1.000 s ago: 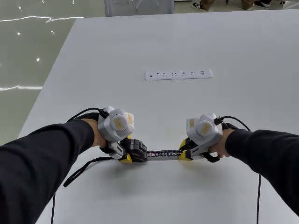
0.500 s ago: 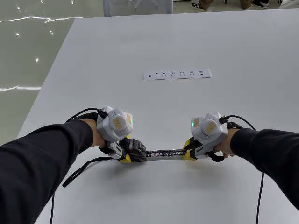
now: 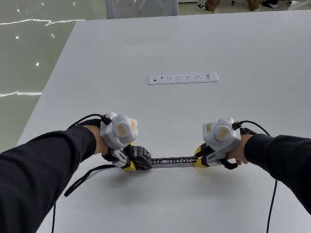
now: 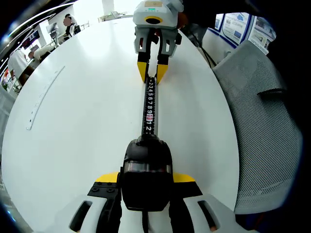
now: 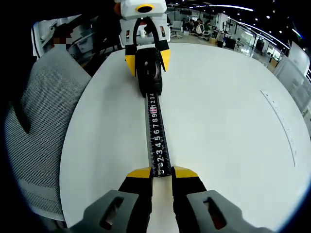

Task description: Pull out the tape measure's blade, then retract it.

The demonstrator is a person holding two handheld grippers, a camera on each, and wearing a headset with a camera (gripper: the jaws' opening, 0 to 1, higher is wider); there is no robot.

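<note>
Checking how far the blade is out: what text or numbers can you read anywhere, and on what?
"2 3 4 5 6 7 8 9", a red-boxed number, then "1 2 3 4": tape blade.
Power strip: markings too small to read.
Wall posters: blurred.

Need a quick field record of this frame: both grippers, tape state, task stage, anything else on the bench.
left gripper: shut on tape measure case
right gripper: shut on the blade near its end
blade: pulled out, straight between the two grippers, numbers face up
stage: blade out, not yet retracted
power strip: flat on the table, farther back, apart from both grippers
</note>
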